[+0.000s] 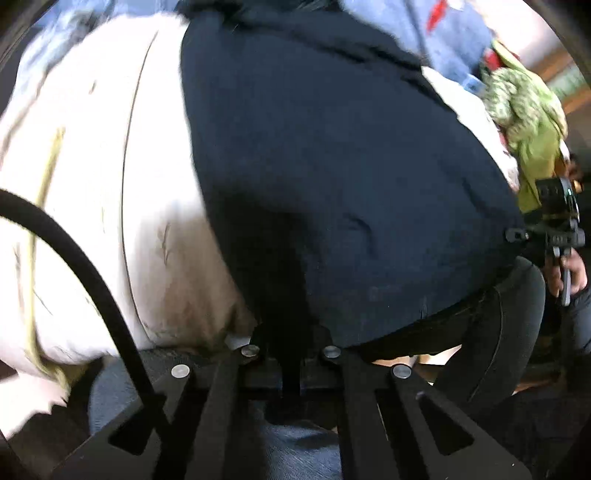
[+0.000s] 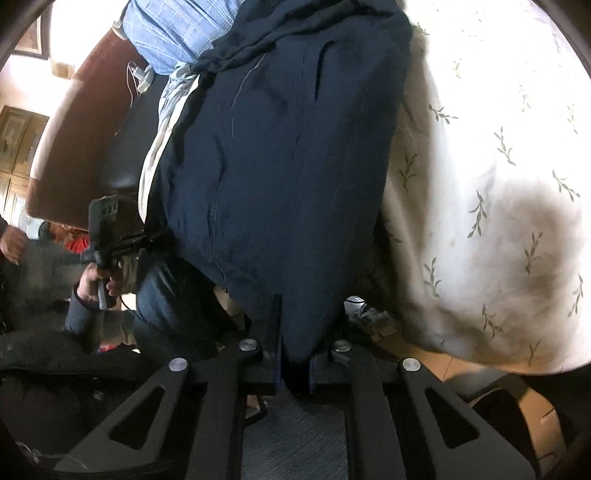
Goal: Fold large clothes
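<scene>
A: Left wrist view first. What is seen there?

B: A dark navy garment [image 1: 332, 177] is spread across most of the picture, lying on a cream bedsheet [image 1: 92, 166]. The left gripper [image 1: 291, 354] is found at the garment's near edge, its jaws drawn fully together, with a dark fold of the cloth pinched between them. A black cable [image 1: 85, 269] is draped across the lower left.

A: And what is shown to the right of the garment?

B: A green patterned cloth [image 1: 528, 110] is seen beyond the garment's right edge, and a pale blue fabric [image 1: 454, 40] lies at the top. The right gripper [image 1: 517, 234] is visible at the garment's right border, touching the cloth, held by a hand [image 1: 569, 273]. Everything is blurred.

A: Now the right wrist view.

B: The same navy garment [image 2: 280, 166] is seen running from the top of the frame down to the right gripper [image 2: 295, 354]. Its jaws are closed to a narrow gap, and the garment's lower edge is clamped between them. A white bedsheet [image 2: 498, 147] printed with leaf sprigs lies to the right, touching the garment's side.

A: Is the other gripper caught there too?

B: Yes. The left gripper [image 2: 159, 236] is seen at the garment's left edge, gripped by a hand [image 2: 92, 284]. A light blue checked fabric [image 2: 177, 33] is bunched at the top, beside a brown headboard [image 2: 74, 140].
</scene>
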`<action>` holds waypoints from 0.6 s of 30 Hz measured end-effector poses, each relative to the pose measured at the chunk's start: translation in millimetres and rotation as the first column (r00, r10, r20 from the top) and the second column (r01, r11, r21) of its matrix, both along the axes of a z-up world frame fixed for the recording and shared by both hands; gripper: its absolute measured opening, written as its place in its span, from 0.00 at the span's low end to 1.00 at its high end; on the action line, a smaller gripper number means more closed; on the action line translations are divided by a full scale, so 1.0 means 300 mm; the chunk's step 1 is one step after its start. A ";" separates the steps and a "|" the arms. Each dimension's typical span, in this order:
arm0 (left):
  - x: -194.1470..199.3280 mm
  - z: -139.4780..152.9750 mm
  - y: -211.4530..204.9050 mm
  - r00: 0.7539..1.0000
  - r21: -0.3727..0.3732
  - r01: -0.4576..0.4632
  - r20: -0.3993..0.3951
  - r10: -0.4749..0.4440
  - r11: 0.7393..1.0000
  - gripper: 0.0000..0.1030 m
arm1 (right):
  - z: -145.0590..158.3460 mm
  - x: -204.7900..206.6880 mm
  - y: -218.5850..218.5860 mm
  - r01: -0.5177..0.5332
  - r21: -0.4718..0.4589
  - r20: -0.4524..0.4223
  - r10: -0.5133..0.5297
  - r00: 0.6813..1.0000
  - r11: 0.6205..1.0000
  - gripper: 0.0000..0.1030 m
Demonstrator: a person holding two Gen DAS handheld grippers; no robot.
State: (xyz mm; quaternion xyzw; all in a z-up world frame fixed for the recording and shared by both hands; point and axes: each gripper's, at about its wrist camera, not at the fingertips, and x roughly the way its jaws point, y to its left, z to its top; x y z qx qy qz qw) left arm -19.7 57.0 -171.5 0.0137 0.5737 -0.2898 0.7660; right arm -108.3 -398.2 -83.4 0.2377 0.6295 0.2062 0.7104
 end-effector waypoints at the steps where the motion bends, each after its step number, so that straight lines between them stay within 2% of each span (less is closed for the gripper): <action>1: -0.009 0.017 -0.009 1.000 0.003 -0.005 0.010 0.005 1.000 0.02 | 0.014 -0.002 0.003 0.004 -0.002 0.010 -0.004 1.000 1.000 0.09; 7: 0.007 0.153 -0.031 0.999 -0.058 0.014 0.035 -0.012 0.998 0.02 | 0.088 0.006 0.004 0.017 0.021 0.053 -0.018 0.998 1.000 0.09; 10: 0.055 0.222 -0.024 1.000 -0.115 0.006 0.021 -0.004 0.993 0.02 | 0.149 0.042 -0.029 0.044 0.082 0.079 -0.051 0.996 0.996 0.09; 14: 0.190 0.341 -0.018 1.000 -0.197 -0.018 0.013 0.021 0.980 0.02 | 0.212 0.112 -0.093 0.089 0.188 0.103 -0.110 0.989 0.978 0.09; 16: 0.250 0.395 -0.051 0.999 -0.221 -0.024 0.025 0.030 0.975 0.02 | 0.231 0.169 -0.132 0.117 0.253 0.099 -0.146 0.984 0.960 0.09; 18: 0.342 0.448 -0.065 0.998 -0.225 -0.042 0.045 0.053 0.974 0.03 | 0.252 0.249 -0.172 0.139 0.278 0.108 -0.175 0.979 0.950 0.09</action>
